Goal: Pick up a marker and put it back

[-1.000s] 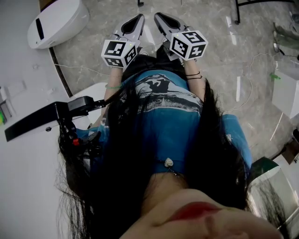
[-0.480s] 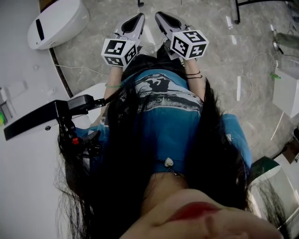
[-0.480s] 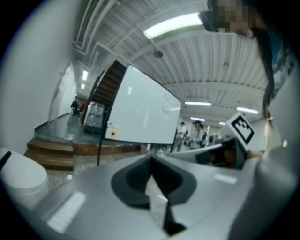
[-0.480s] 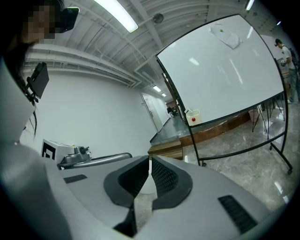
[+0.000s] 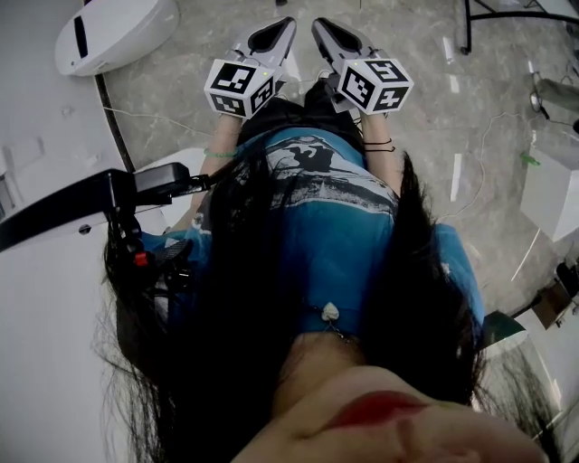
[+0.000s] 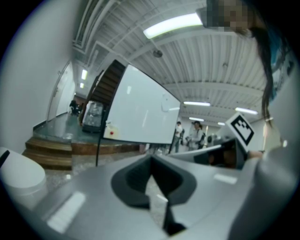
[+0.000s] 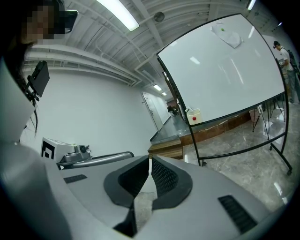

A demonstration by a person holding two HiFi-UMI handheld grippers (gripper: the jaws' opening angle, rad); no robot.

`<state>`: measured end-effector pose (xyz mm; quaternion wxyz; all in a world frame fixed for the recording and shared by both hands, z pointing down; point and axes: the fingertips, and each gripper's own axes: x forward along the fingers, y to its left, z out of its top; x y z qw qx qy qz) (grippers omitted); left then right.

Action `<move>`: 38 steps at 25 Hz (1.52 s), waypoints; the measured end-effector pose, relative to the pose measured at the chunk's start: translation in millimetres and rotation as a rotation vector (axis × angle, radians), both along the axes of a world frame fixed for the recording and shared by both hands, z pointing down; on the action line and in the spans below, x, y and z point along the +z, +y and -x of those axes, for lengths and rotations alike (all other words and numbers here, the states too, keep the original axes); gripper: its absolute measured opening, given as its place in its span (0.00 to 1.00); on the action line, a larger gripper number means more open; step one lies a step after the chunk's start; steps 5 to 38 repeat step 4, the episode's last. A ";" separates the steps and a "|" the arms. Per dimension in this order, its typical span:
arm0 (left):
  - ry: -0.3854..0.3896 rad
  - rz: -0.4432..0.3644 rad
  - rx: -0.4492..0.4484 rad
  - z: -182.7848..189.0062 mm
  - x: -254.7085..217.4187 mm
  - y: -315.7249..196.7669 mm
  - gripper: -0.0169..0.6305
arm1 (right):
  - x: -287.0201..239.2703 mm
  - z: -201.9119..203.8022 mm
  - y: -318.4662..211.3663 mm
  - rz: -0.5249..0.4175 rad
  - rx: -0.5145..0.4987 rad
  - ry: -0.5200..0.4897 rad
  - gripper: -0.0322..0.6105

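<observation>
No marker shows in any view. In the head view my left gripper (image 5: 281, 24) and right gripper (image 5: 322, 26) are held side by side in front of the person's body, above the stone floor. Each marker cube faces up. The left gripper view has my left gripper (image 6: 151, 163) with its jaws pressed together and nothing between them. My right gripper (image 7: 149, 162) is shut and empty as well. Both gripper views look toward a large whiteboard (image 7: 225, 70) on a black stand, which also shows as the whiteboard (image 6: 140, 110) from the left gripper.
A small white box with a red dot (image 7: 193, 116) sits at the whiteboard's lower corner. Wooden steps (image 6: 42, 151) lie left of the board. People (image 6: 194, 135) stand far off. A white rounded object (image 5: 109, 32) and a black mount arm (image 5: 81, 206) sit at the head view's left.
Both grippers have drifted a little up and to the right in the head view, still side by side. Both stay shut and empty.
</observation>
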<state>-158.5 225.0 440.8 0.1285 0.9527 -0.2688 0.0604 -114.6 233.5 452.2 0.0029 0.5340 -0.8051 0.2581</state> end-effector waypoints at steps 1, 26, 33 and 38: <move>0.001 0.000 0.003 0.8 1.8 0.9 0.03 | 2.0 1.3 1.1 0.000 0.001 0.002 0.09; 0.006 -0.002 0.013 3.7 7.4 4.2 0.03 | 7.9 6.0 5.1 0.001 0.006 0.007 0.09; 0.006 -0.002 0.013 3.7 7.4 4.2 0.03 | 7.9 6.0 5.1 0.001 0.006 0.007 0.09; 0.006 -0.002 0.013 3.7 7.4 4.2 0.03 | 7.9 6.0 5.1 0.001 0.006 0.007 0.09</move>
